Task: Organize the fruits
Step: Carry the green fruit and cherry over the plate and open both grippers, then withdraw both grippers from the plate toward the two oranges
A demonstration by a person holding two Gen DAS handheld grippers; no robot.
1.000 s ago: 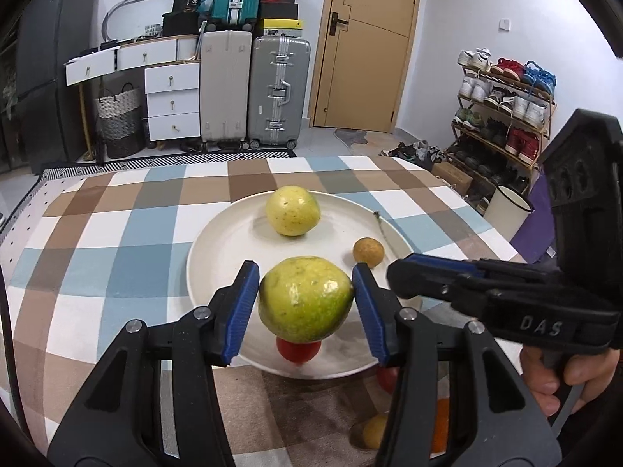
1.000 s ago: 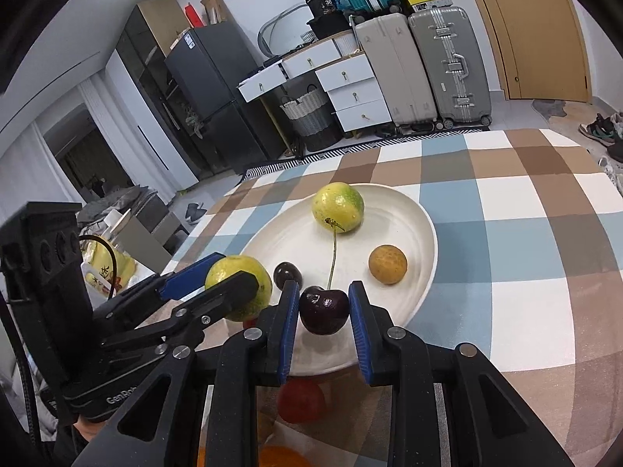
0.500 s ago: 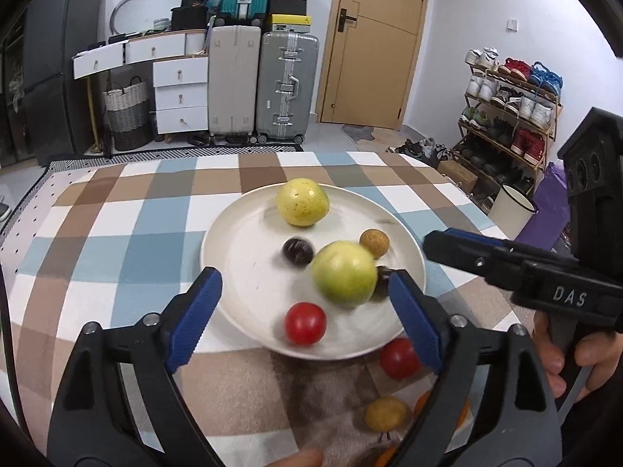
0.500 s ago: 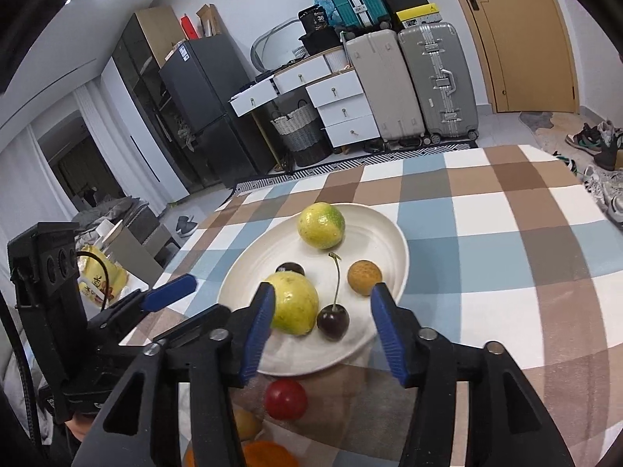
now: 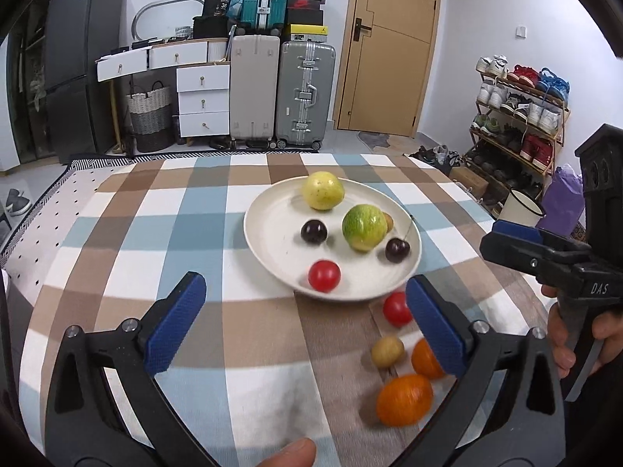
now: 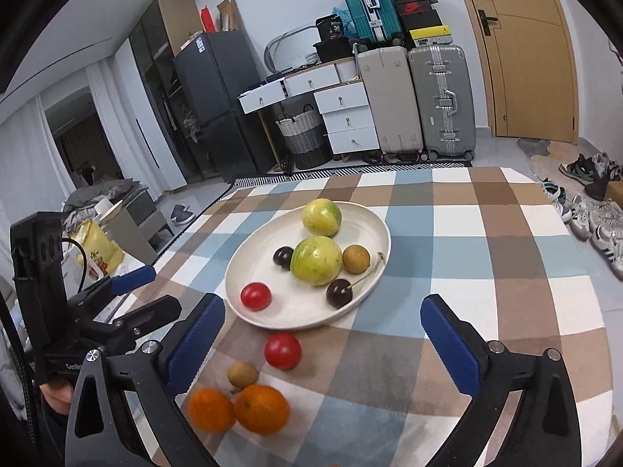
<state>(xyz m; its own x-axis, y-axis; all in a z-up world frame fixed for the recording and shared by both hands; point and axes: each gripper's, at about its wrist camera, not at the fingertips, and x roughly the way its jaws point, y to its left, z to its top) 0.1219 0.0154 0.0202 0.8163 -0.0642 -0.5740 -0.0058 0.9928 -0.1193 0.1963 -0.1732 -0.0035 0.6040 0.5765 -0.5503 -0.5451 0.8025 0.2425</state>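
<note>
From the left wrist, the left gripper (image 5: 303, 319) has just spread its jaws wide, nothing between them. The round white plate (image 5: 272, 249) on the checked counter (image 5: 136, 233) holds a green-yellow fruit (image 5: 364, 227).

From the right wrist, the right gripper (image 6: 323, 342) has likewise just opened, jaws empty. A dark stemmed cherry (image 6: 339, 293) lies on the plate (image 6: 303, 311); two oranges (image 6: 261, 408) sit off it.

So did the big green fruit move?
Yes. The green fruit left the left hand-held gripper and now sits mid-plate.
</note>
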